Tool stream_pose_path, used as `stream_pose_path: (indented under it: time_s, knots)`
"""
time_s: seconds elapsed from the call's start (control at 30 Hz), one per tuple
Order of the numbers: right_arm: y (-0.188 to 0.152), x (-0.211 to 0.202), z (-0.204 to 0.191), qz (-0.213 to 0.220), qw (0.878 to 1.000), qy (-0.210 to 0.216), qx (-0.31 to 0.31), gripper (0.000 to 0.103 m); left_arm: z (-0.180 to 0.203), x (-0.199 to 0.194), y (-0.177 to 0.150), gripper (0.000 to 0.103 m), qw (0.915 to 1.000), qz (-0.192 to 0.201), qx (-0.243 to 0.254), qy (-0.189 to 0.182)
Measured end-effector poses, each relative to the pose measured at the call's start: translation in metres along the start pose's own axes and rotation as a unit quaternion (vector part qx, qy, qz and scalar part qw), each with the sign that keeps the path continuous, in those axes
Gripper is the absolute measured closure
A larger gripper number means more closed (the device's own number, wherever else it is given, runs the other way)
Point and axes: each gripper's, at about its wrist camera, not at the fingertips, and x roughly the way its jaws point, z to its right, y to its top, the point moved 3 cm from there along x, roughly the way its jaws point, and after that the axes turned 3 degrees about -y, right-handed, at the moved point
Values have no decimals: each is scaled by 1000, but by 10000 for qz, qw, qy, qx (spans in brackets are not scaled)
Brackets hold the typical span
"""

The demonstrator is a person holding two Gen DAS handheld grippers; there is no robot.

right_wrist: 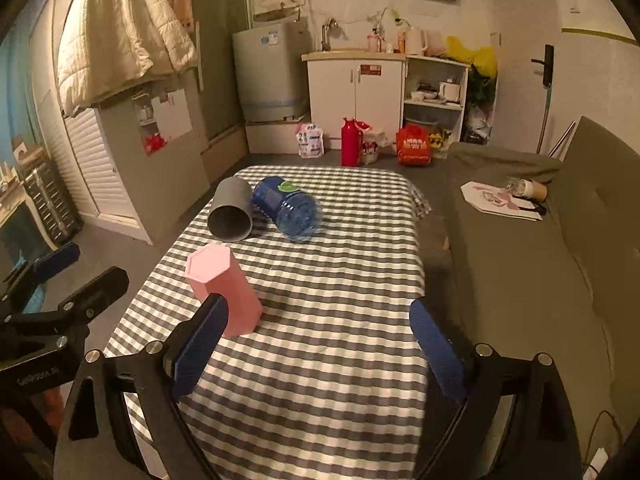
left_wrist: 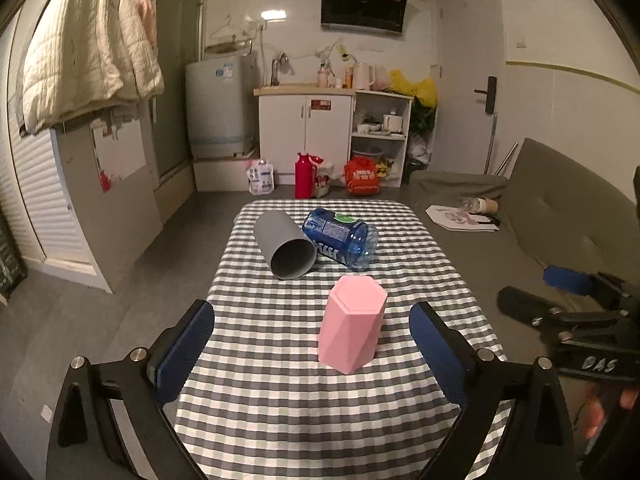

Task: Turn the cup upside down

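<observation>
A pink hexagonal cup (left_wrist: 352, 324) stands on the checked tablecloth (left_wrist: 288, 420) with its closed end up; it also shows in the right wrist view (right_wrist: 224, 284). A grey cup (left_wrist: 285, 246) lies on its side farther back, its mouth toward me; it also shows in the right wrist view (right_wrist: 231, 210). My left gripper (left_wrist: 312, 344) is open and empty, its jaws on either side of the pink cup without touching it. My right gripper (right_wrist: 316, 340) is open and empty, to the right of the pink cup.
A blue plastic bottle (left_wrist: 342, 236) lies on its side against the grey cup. A grey sofa (right_wrist: 540, 248) runs along the table's right side with papers on it. Bags and a red flask (left_wrist: 305, 176) stand on the floor beyond the table.
</observation>
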Motion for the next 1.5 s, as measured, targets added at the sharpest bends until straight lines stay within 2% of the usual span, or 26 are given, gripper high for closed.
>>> stream_pose_path:
  time_s: [0.1, 0.27, 0.5, 0.83, 1.5]
  knots:
    - [-2, -15, 7, 201, 9998, -8, 61, 0, -4, -5, -3, 0, 9999, -11, -146, 16]
    - [-3, -28, 9, 557, 9984, -76, 41, 0, -8, -10, -7, 0, 9994, -52, -311, 113]
    - [-5, -17, 7, 494, 9986, -158, 86, 0, -3, -9, -11, 0, 9996, 43, -12, 261]
    - [-8, -7, -6, 441, 9987, -238, -106, 0, -16, -2, -9, 0, 9993, 17, -306, 202]
    - [-5, -8, -11, 377, 9989, -259, -118, 0, -28, -4, -15, 0, 9983, -77, -504, 279]
